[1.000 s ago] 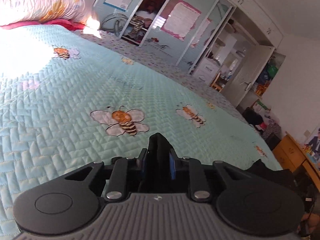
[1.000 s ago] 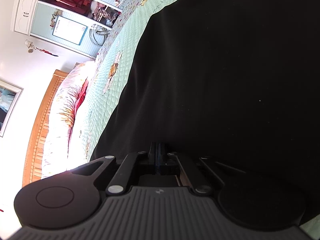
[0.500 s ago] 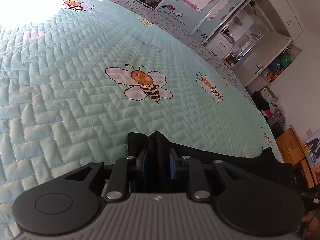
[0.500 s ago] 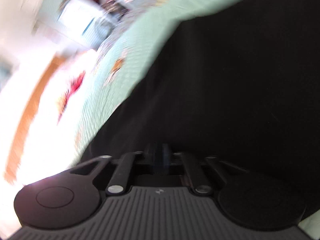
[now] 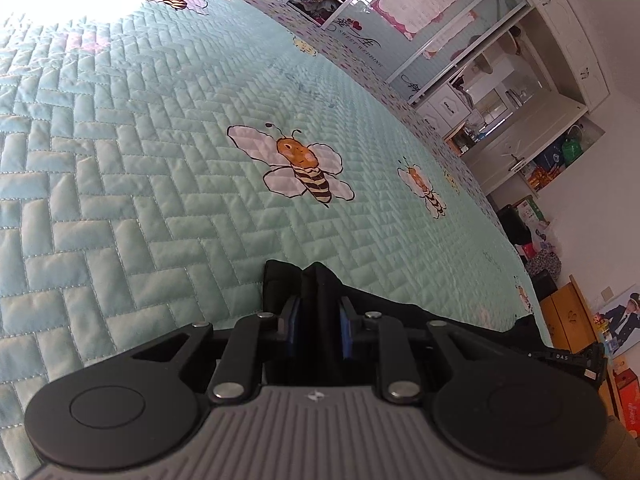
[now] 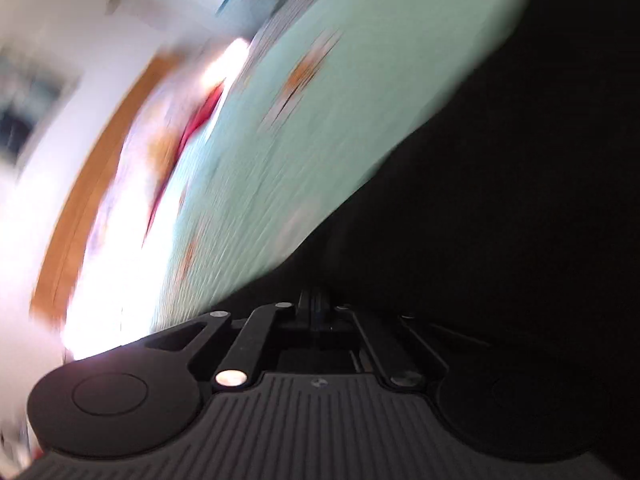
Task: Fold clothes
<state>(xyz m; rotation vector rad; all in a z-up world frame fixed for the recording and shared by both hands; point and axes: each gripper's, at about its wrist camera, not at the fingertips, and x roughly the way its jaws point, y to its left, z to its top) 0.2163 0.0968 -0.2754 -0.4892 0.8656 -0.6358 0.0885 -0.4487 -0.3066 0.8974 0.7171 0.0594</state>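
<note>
Pinching a bunched fold of black garment [image 5: 320, 284] in left gripper [image 5: 318, 330] over bee-print quilt [image 5: 160, 184] — right gripper [image 6: 316, 312] pressed together, blurred.

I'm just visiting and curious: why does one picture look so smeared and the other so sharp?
Right wrist view: motion blur streaks the bedspread, and the black garment shows no detail. Left wrist view: sharp quilt stitching, sun glare at top left, fisheye bending of the wardrobe.
</note>
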